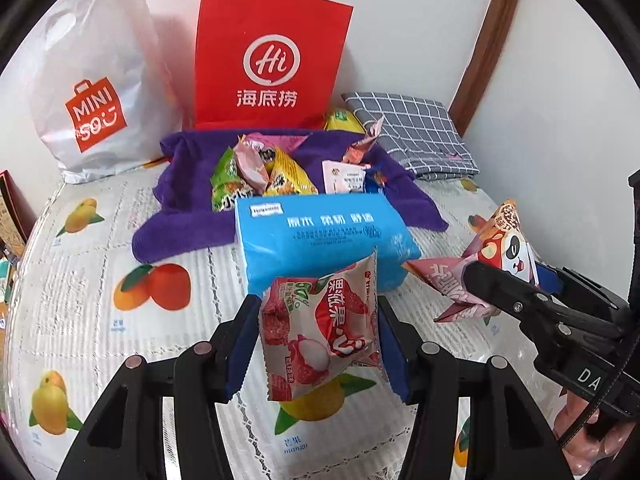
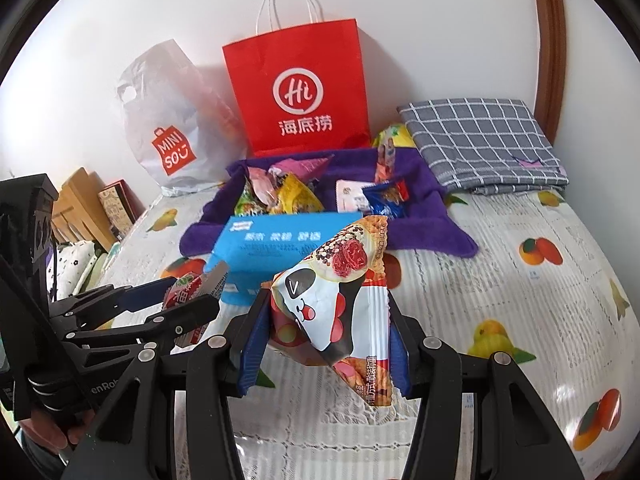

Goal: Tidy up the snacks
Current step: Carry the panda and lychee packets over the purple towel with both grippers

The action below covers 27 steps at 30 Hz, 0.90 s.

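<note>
The left gripper [image 1: 316,340] is clamping a lychee snack pack [image 1: 320,332], the right gripper [image 2: 326,320] a panda snack pack [image 2: 336,304], both hanging over bare bedspread [image 2: 500,300] before the blue tissue pack [image 1: 320,236]; bags reading "MINISO" [image 1: 96,116] and "Hi" [image 1: 268,64] are lining the wall.

I see the loose snack packets [image 1: 264,168] on the purple towel [image 1: 188,184], blue tissue pack [image 1: 320,236] before them, red paper bag [image 1: 272,60] behind.

Pink lychee packet [image 1: 322,330] and panda-print packet [image 2: 340,304] held aloft; other snacks [image 1: 260,170] on purple towel [image 1: 184,196].
</note>
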Available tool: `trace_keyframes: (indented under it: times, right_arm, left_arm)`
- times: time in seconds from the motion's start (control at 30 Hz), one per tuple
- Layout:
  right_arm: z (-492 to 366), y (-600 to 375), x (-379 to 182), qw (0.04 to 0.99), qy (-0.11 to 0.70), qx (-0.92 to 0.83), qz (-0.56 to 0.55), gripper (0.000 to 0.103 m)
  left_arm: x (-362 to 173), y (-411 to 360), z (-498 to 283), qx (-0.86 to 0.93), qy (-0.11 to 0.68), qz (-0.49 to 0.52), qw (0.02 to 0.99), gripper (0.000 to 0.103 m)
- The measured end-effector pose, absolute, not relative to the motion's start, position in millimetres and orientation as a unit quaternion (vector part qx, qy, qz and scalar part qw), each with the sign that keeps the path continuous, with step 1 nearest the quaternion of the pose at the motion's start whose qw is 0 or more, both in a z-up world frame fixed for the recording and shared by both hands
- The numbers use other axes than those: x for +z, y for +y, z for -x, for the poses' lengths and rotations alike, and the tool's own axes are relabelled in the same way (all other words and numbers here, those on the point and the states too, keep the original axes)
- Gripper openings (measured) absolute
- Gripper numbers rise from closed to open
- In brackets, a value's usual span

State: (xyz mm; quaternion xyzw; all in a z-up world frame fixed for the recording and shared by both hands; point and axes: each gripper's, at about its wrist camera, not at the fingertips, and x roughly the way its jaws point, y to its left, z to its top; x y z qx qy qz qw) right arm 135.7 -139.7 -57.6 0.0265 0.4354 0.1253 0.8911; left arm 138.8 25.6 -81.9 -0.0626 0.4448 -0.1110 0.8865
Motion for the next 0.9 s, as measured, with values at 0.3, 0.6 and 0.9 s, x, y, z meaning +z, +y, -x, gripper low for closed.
trace_keyframes:
  times: [0.3,0.6,0.9]
  right_arm:
    - [-149.8,-138.0,-49.8,0.894,0.429,0.127,-0.035,0.051]
    - [-167.9,-138.0,-44.0,0.897,0.421,0.130,-0.032,0.051]
    - [-195.6,-137.7,-37.8,0.899,0.414,0.138,-0.029,0.051]
  left_arm:
    - [-69.3,28.0,-150.5,-0.116,0.440,0.070,0.888,0.054]
    - [-61.4,29.9,-166.7,-0.115,0.438,0.075,0.888,0.054]
    - [-51.4,27.2,-189.5,-0.115,0.432,0.077,0.891,0.054]
